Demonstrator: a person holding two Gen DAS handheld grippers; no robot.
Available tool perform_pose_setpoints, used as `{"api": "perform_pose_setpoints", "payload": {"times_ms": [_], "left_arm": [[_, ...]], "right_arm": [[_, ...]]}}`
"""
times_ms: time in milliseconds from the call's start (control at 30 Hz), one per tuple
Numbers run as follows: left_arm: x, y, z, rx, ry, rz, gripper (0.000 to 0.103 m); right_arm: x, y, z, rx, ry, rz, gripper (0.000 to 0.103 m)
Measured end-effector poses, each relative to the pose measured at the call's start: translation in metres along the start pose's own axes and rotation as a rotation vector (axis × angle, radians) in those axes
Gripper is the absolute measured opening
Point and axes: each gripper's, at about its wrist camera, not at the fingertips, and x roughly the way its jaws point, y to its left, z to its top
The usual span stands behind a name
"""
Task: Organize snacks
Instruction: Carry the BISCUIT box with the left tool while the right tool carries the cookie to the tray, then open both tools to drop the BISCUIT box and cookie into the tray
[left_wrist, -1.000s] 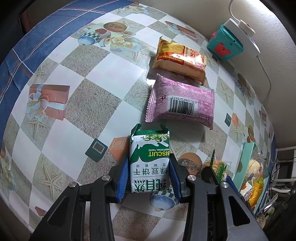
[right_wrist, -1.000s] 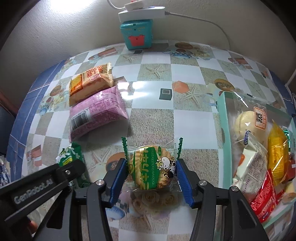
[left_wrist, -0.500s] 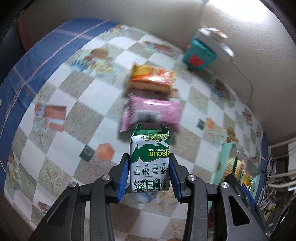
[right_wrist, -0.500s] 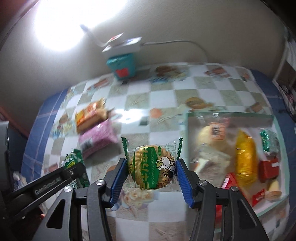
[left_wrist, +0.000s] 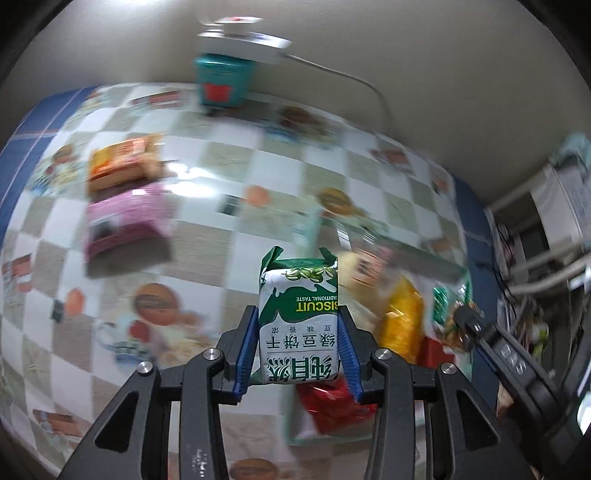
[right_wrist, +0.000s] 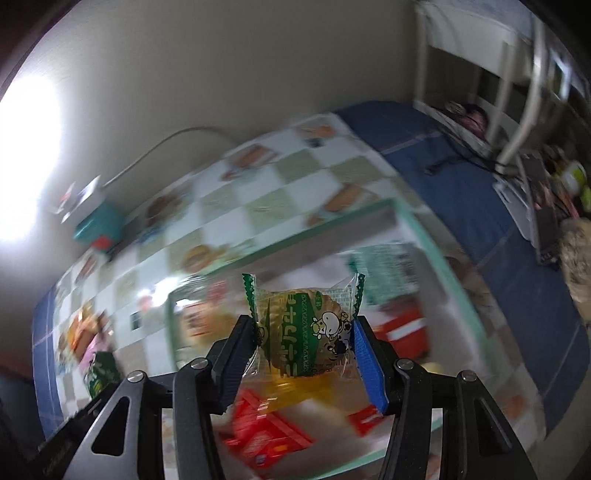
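Checkered tablecloth (left_wrist: 258, 236) w/ blue border, beige wall behind, teal box (left_wrist: 221, 83) at the back. Left gripper (left_wrist: 298, 350) clamped on green-white biscuit pack (left_wrist: 298, 325), held above the table just left of the green-rimmed tray (right_wrist: 417, 236). Right gripper (right_wrist: 304, 350) pinches a round cookie in clear wrapper (right_wrist: 306, 332) over the tray's snacks. Orange pack (left_wrist: 122, 166) & pink pack (left_wrist: 125, 221) lie touching on the table, well apart from the tray. All blurred.

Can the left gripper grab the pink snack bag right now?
Probably not. The left gripper is already shut on the green biscuit pack, so its fingers are full. The pink snack bag lies free on the table, well off to the side.
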Motion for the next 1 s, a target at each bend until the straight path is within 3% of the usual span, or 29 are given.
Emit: {"api": "perform_pose_setpoints", "payload": {"times_ms": [267, 600, 667, 733, 833, 900, 1000], "left_arm": [[0.028, -0.068, -0.015, 0.156, 0.064, -0.051, 0.043], [0.047, -0.072, -0.014, 0.150, 0.073, -0.066, 0.043], [0.047, -0.072, -0.012, 0.148, 0.066, -0.070, 0.048], [0.046, -0.071, -0.010, 0.142, 0.064, -0.071, 0.066], [0.043, -0.071, -0.008, 0.144, 0.056, -0.078, 0.067], [0.041, -0.068, -0.006, 0.138, 0.050, -0.082, 0.071], [0.036, -0.056, -0.001, 0.118, 0.026, -0.064, 0.085]], "right_arm": [[0.014, -0.052, 0.012, 0.087, 0.033, -0.049, 0.058], [0.031, -0.050, 0.010, 0.081, 0.062, -0.006, 0.060], [0.031, -0.048, 0.010, 0.078, 0.061, -0.002, 0.060], [0.032, -0.047, 0.010, 0.078, 0.065, -0.001, 0.061], [0.032, -0.047, 0.010, 0.079, 0.065, -0.019, 0.063], [0.031, -0.045, 0.010, 0.072, 0.063, -0.029, 0.072], [0.028, -0.042, 0.010, 0.061, 0.051, -0.053, 0.090]]}}
